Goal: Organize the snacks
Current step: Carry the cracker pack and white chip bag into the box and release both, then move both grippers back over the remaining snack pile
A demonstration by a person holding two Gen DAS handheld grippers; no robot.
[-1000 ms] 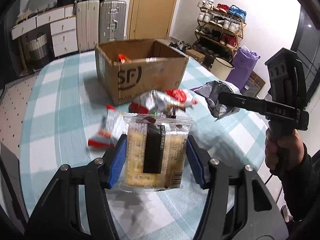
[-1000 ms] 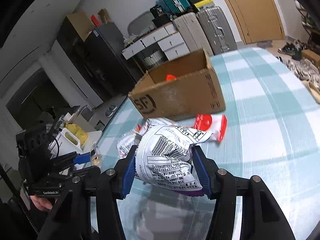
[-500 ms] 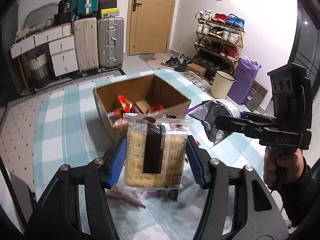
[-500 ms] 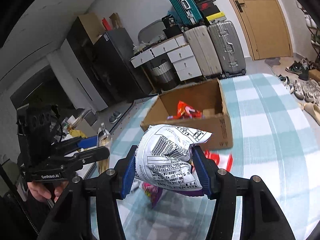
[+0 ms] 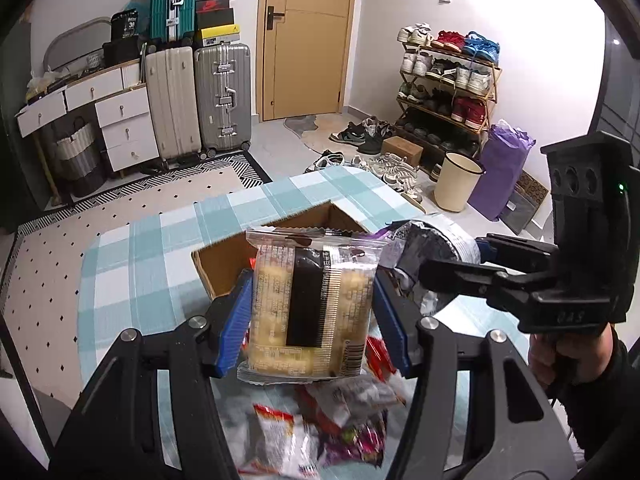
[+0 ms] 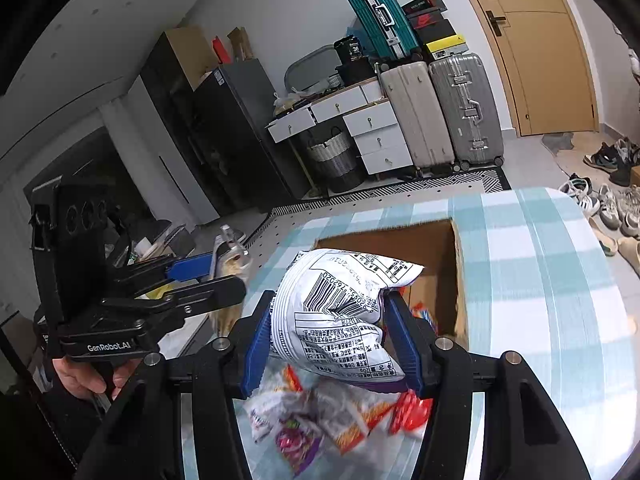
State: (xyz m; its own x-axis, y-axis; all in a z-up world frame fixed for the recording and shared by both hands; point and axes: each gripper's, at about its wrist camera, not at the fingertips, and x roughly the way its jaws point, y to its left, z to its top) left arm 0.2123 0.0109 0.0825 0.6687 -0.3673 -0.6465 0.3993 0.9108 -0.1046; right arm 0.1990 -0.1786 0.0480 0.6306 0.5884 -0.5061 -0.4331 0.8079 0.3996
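My left gripper (image 5: pixel 310 312) is shut on a clear cracker pack (image 5: pixel 308 304) with a black label, held upright in the air. My right gripper (image 6: pixel 334 340) is shut on a white snack bag (image 6: pixel 336 320) printed with a barcode; that bag (image 5: pixel 436 252) also shows at the right of the left wrist view. Both packs hang just in front of and above the open cardboard box (image 6: pixel 436 240), which holds several red and orange packets. Loose snack packets (image 6: pixel 324 416) lie on the checked tablecloth (image 6: pixel 540 280) below the grippers.
The box (image 5: pixel 224 264) stands mid-table, towards the far edge. Beyond the table are suitcases (image 5: pixel 200 96), white drawers, a wooden door, a shoe rack (image 5: pixel 448 84) and a cream bin (image 5: pixel 456 184). A hand (image 5: pixel 560 360) holds the right gripper's handle.
Both grippers have risen and moved towards the box with their packs still gripped. The box interior now shows from above, and the loose packets have dropped low in both views.
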